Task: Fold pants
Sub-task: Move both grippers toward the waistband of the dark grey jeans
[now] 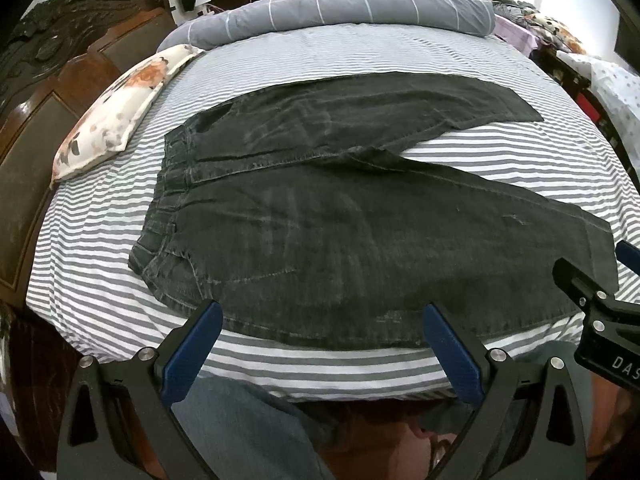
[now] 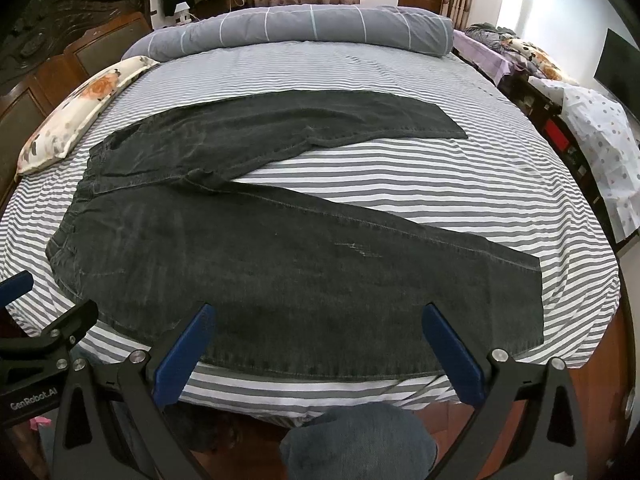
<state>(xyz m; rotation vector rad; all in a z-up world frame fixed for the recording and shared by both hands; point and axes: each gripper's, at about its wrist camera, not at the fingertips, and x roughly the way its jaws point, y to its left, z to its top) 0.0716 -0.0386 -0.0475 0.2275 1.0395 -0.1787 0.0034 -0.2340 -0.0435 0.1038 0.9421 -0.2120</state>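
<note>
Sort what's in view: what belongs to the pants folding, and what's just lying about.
For the job:
- dark pants, spread flat
- left gripper, open
- right gripper, open
- striped bed

Lying about:
- floral pillow
- rolled grey duvet

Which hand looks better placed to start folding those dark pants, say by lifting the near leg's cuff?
Probably the right. The right gripper hangs open near the cuff end of the pants; the left gripper, also open, sits nearer the waistband.

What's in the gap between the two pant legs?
Only bare striped bedsheet shows between the far leg and the near leg, clearest in the right wrist view.
</note>
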